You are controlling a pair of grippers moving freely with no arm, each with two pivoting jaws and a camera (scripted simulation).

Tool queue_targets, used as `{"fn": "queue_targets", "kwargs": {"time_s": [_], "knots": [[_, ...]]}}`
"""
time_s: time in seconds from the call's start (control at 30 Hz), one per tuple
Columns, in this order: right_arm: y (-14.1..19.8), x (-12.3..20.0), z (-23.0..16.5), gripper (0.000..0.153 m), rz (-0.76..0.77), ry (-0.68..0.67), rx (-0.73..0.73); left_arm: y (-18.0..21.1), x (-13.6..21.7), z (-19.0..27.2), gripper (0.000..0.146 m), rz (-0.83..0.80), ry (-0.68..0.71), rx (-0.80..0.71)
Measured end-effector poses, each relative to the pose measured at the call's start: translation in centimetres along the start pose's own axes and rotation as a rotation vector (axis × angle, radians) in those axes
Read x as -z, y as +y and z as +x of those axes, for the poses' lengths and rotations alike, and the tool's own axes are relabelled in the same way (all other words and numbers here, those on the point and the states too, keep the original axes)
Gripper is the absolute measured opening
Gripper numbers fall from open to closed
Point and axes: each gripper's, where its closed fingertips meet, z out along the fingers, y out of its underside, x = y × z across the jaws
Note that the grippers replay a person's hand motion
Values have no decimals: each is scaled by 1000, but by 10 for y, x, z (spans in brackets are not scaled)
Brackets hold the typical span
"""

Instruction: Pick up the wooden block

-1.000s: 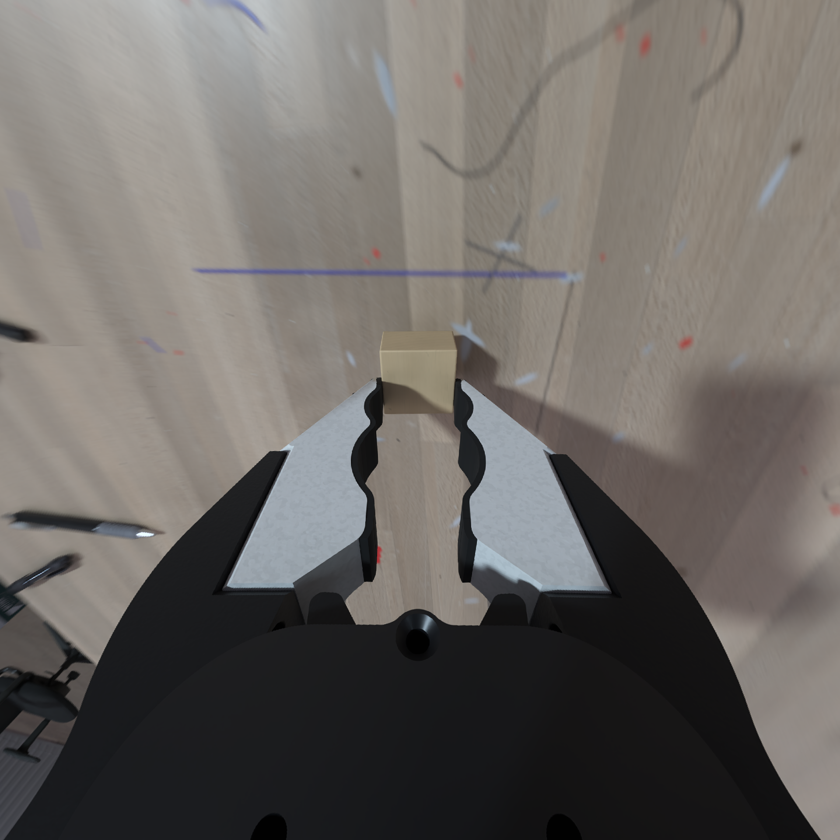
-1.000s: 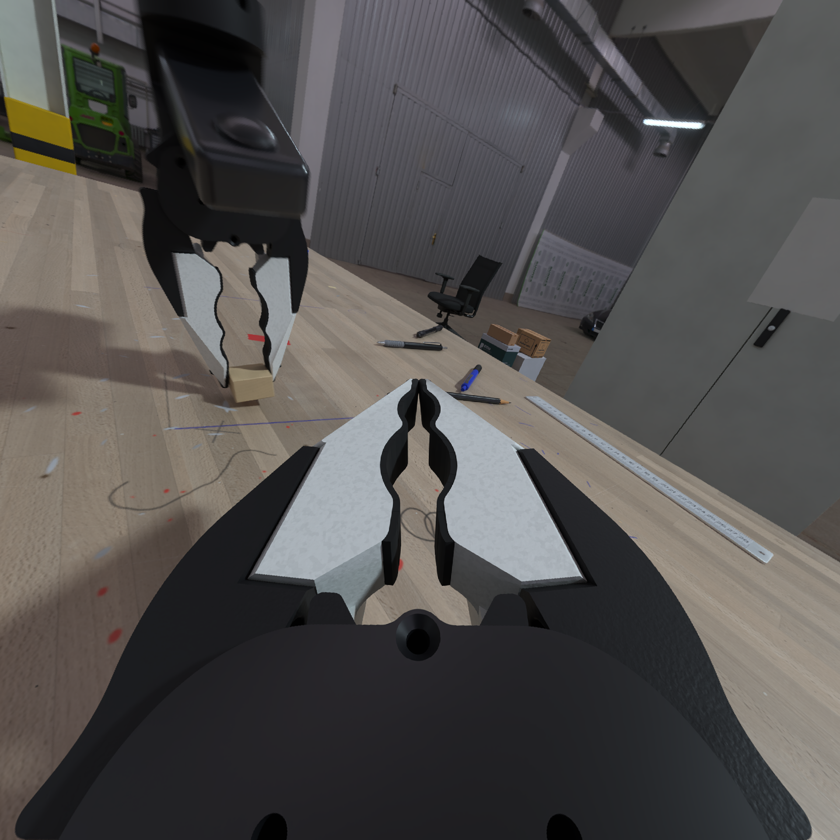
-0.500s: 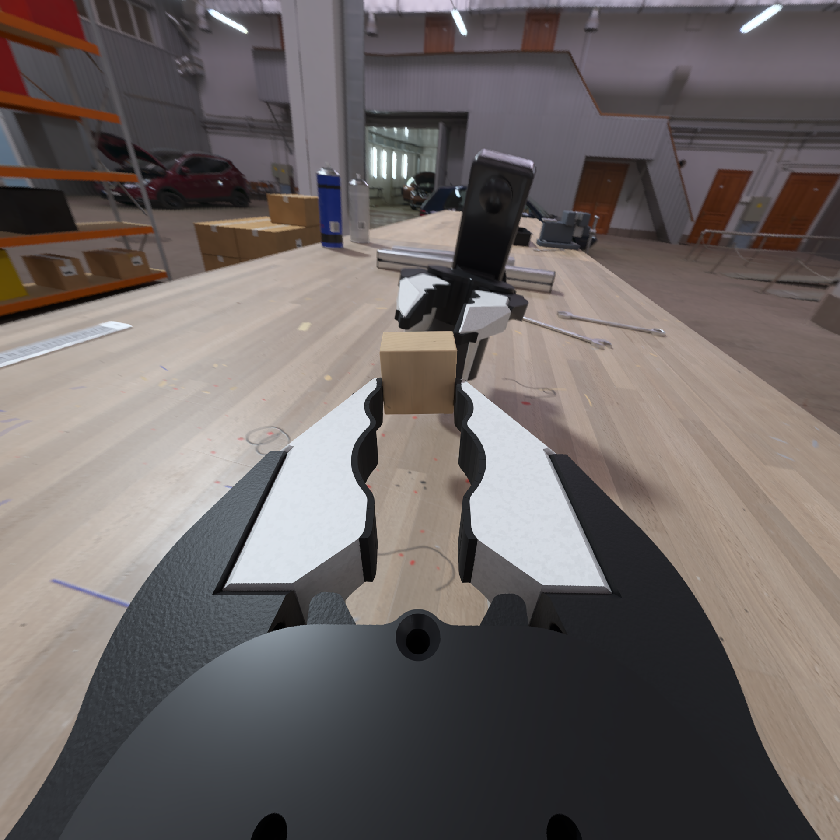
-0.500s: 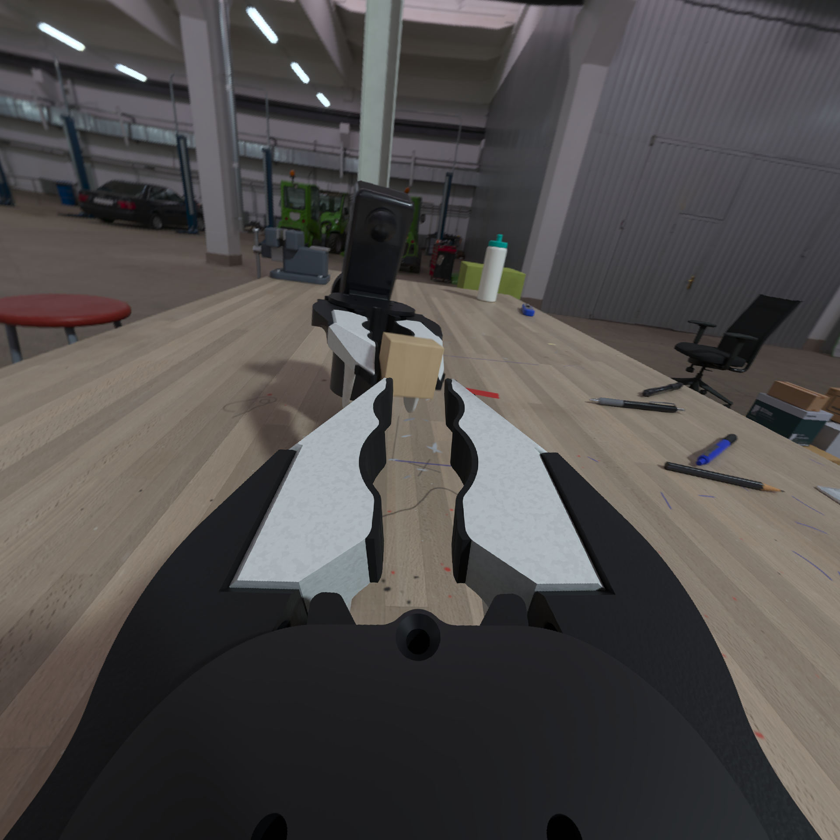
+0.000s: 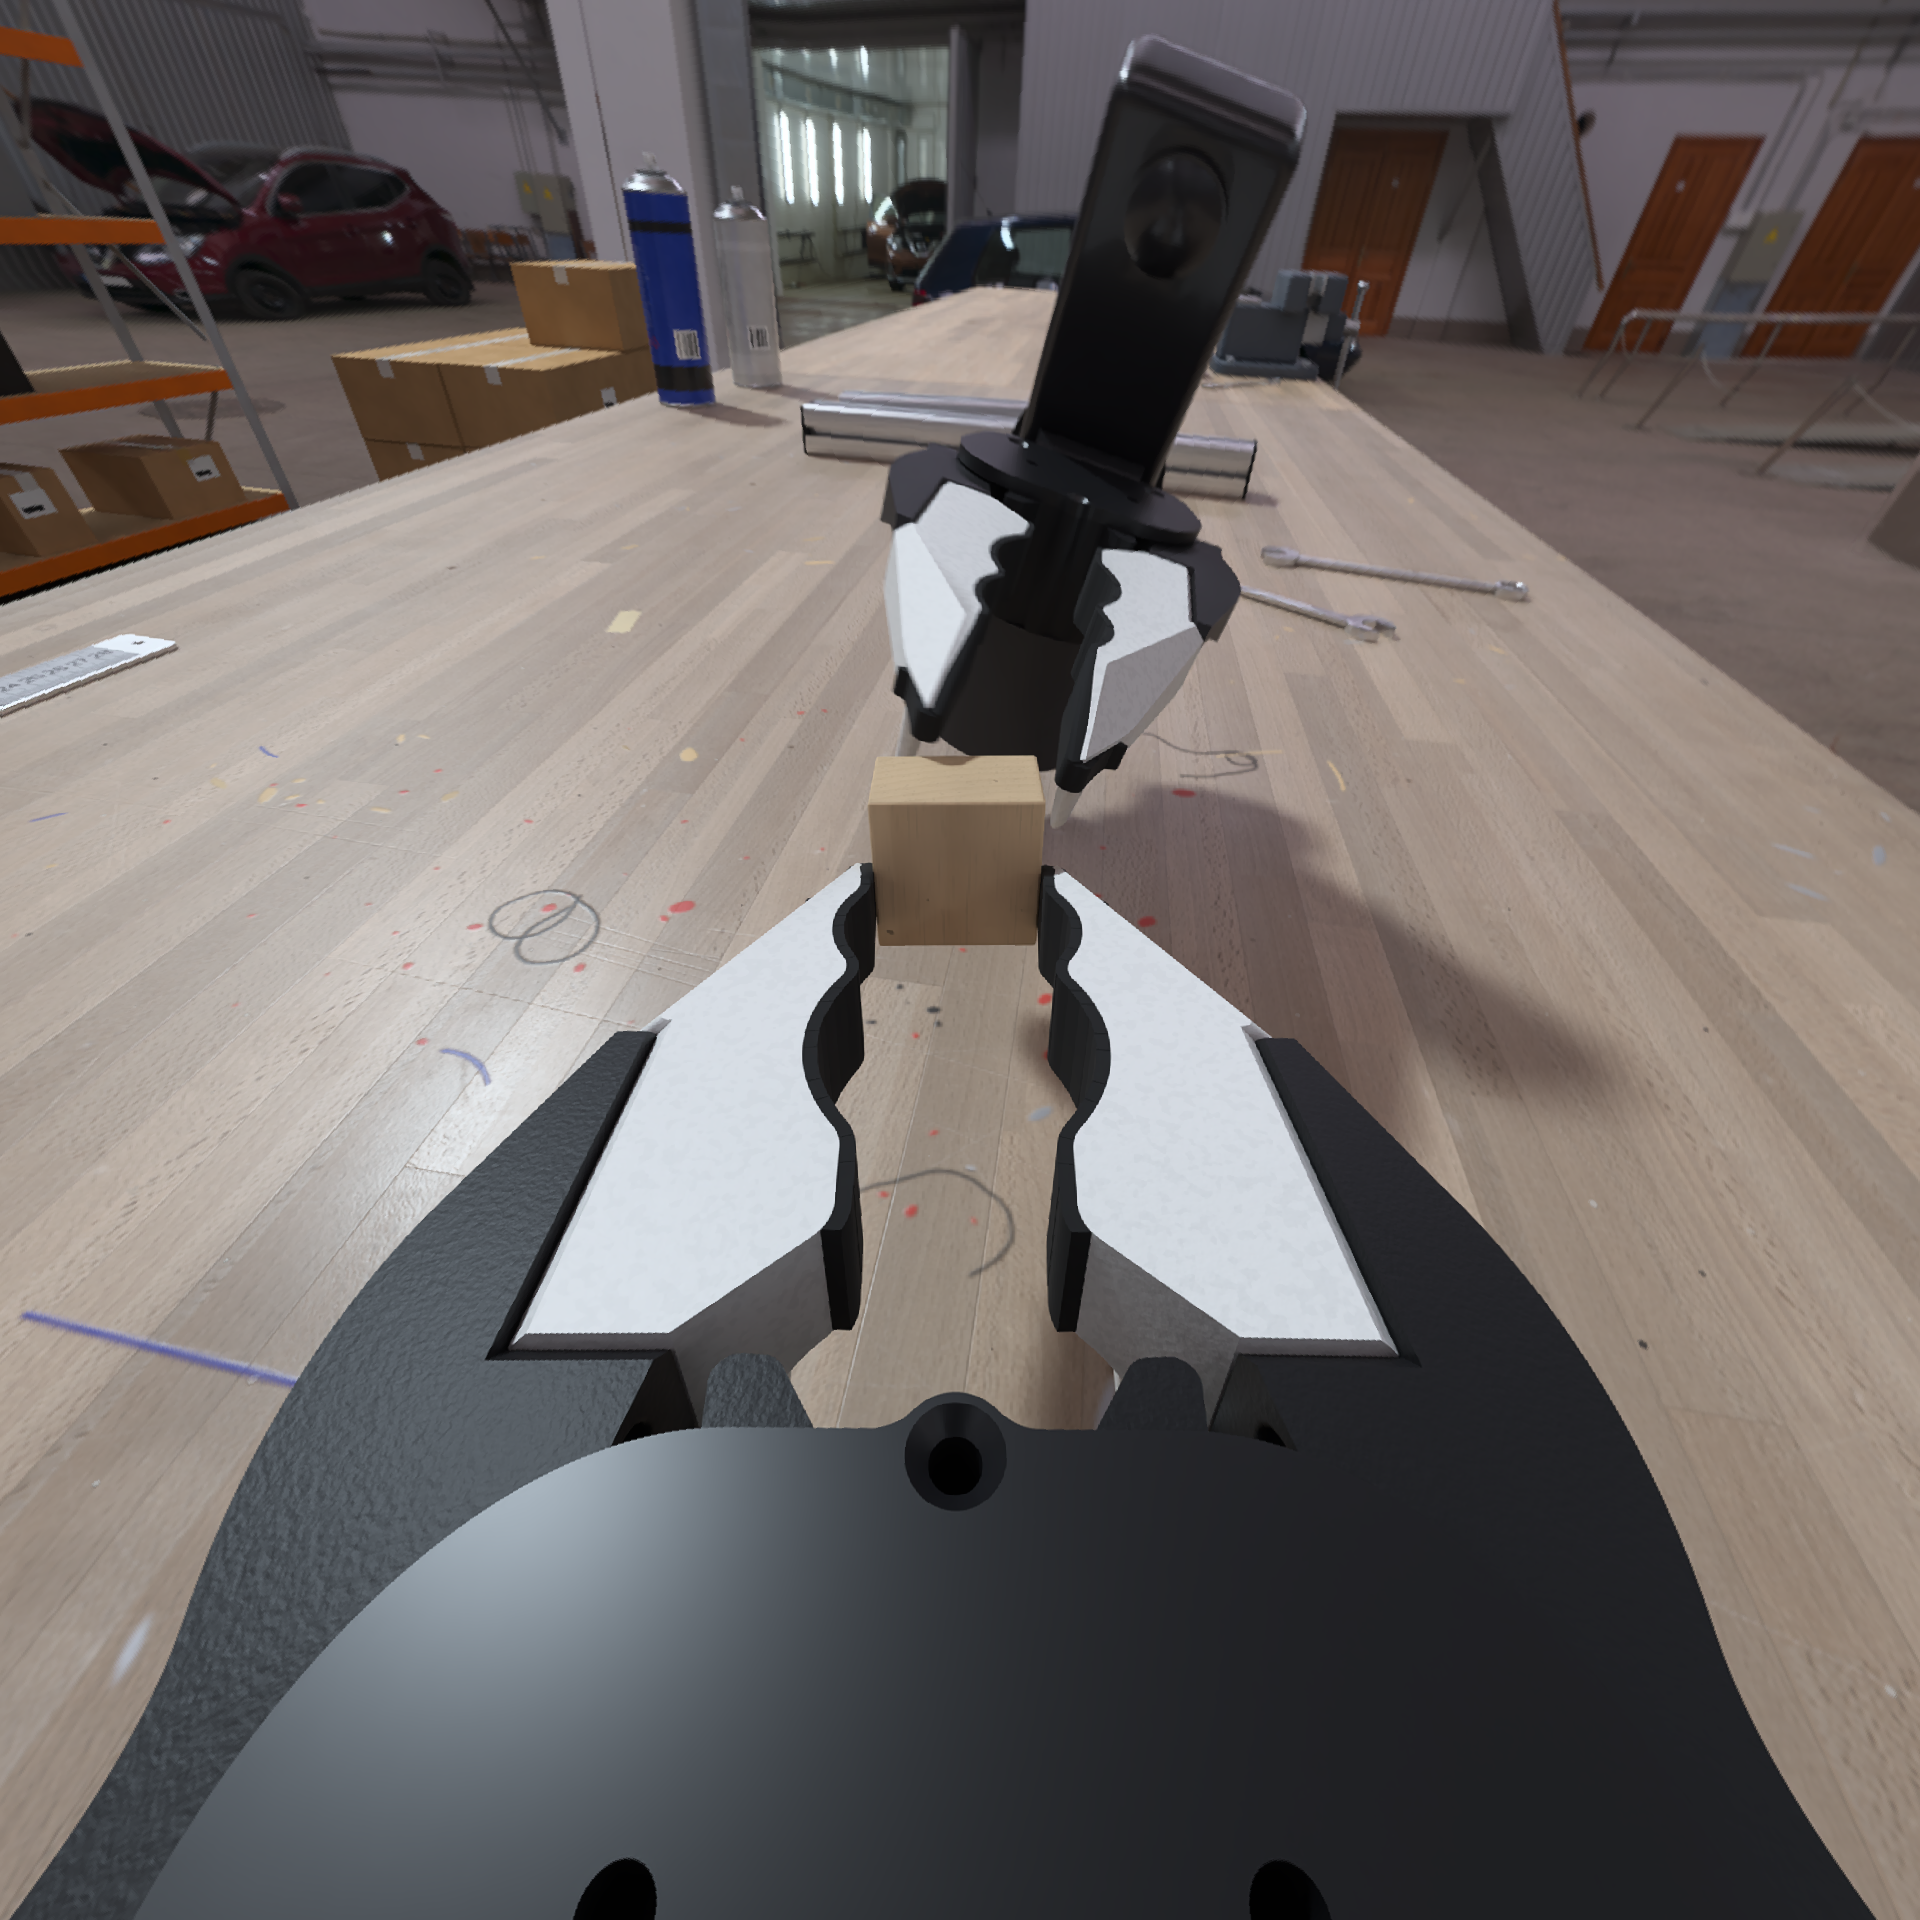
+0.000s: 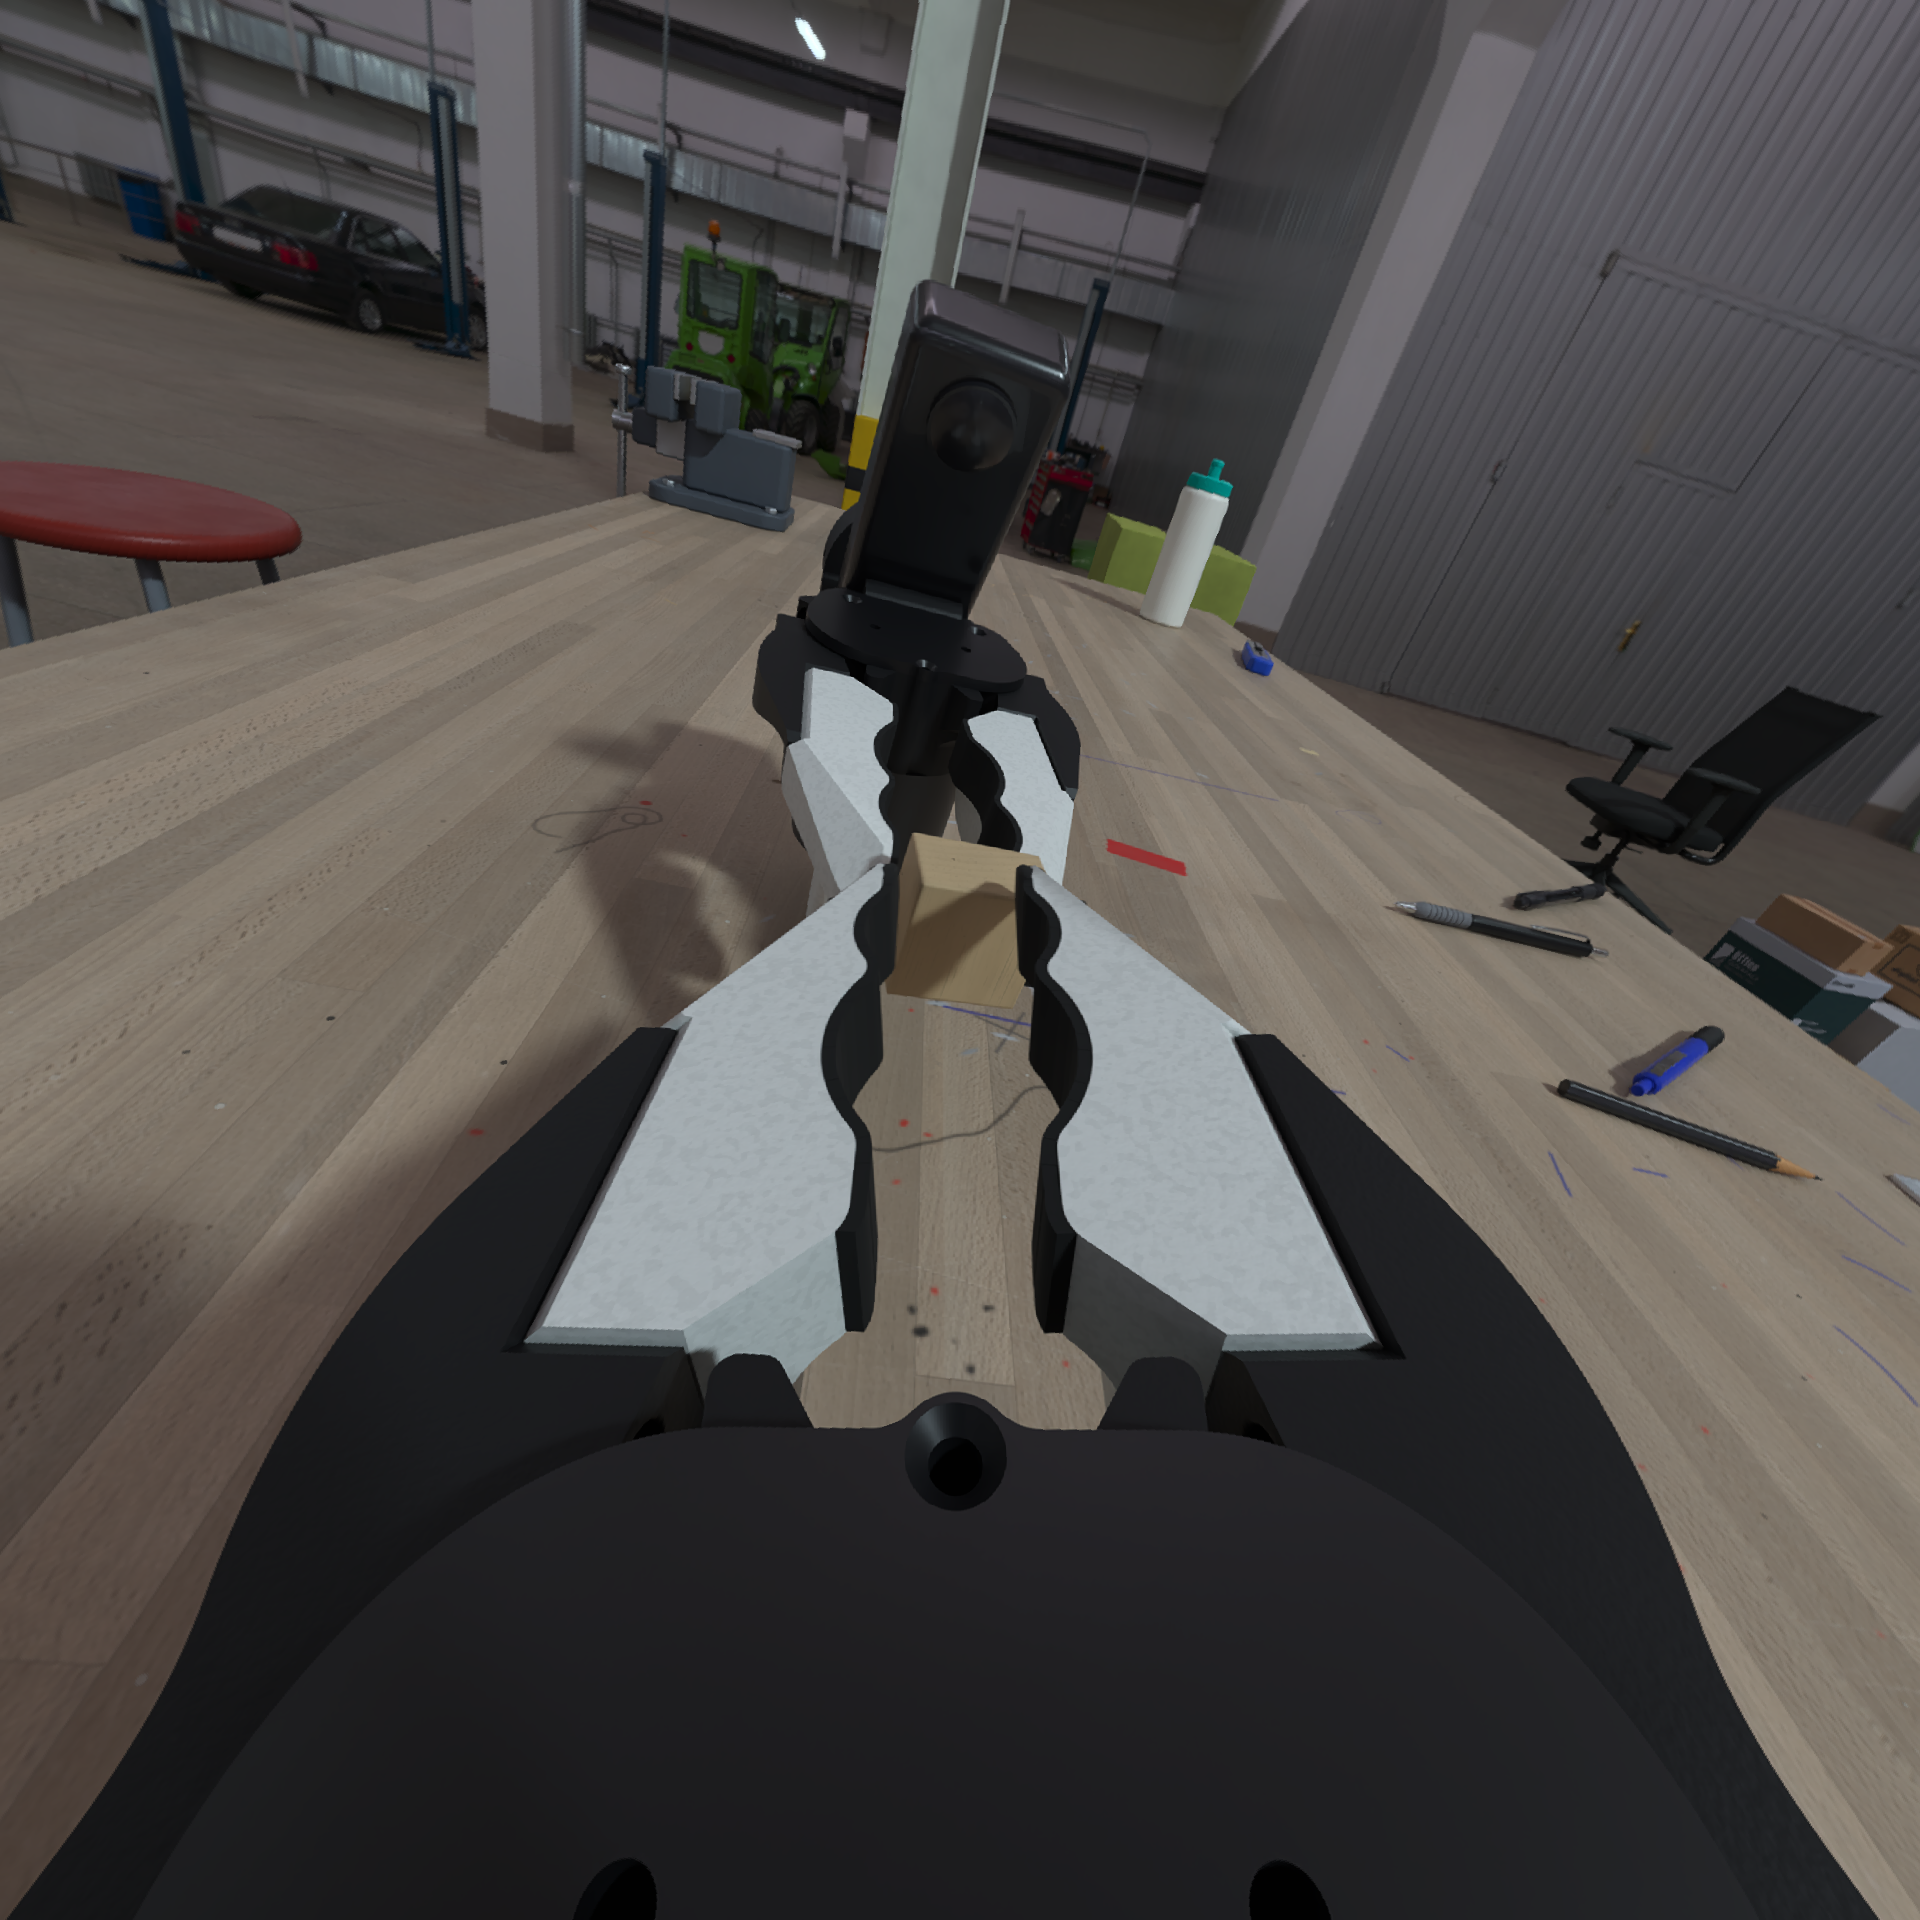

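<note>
The wooden block point(image 5: 956, 873) is a small tan cuboid. My left gripper point(image 5: 956, 878) is shut on it at the fingertips and holds it level above the wooden bench point(image 5: 416, 831). My right gripper point(image 6: 953, 873) faces it from the opposite side, rolled slightly, with its fingers apart. The block point(image 6: 956, 925) shows in the gap between the right fingers, at or just past their tips; I cannot tell if they touch it. In the left wrist view the right gripper point(image 5: 992, 779) hangs just behind the block. The left gripper's fingers point(image 6: 831, 779) show beyond the block.
Spray cans point(image 5: 665, 291), a metal tube point(image 5: 914, 426), wrenches point(image 5: 1392, 571) and a ruler point(image 5: 73, 670) lie on the bench. Pens point(image 6: 1496, 925), a blue marker point(image 6: 1673, 1060), a pencil point(image 6: 1683, 1127), a white bottle point(image 6: 1184, 551) and a vise point(image 6: 717, 457) sit farther off.
My left gripper lifted the block off the bench and swung from pointing down to level. My right gripper opened, turned to face it and closed in on the block.
</note>
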Motion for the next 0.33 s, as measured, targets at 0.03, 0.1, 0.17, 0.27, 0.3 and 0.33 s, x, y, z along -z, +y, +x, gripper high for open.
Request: {"fn": "queue_targets", "kwargs": {"time_s": [0.03,0.1,0.17,0.27,0.3,0.33], "knots": [[1,0,0,26,-4,-1,-6,1,-1,1,31,-12,5,-9],[2,0,-2,30,-16,-25,-18,4,-2,3,31,-34,11,-30],[4,-1,-7,30,-28,-70,-46,8,-4,5,31,-62,26,-49],[9,-2,-12,29,-62,-115,-75,13,-6,7,31,-101,34,-74],[9,-2,-13,29,-68,-116,-70,13,-6,7,31,-105,32,-76],[10,-2,-12,29,-73,-111,-60,13,-6,6,31,-105,29,-77]]}}
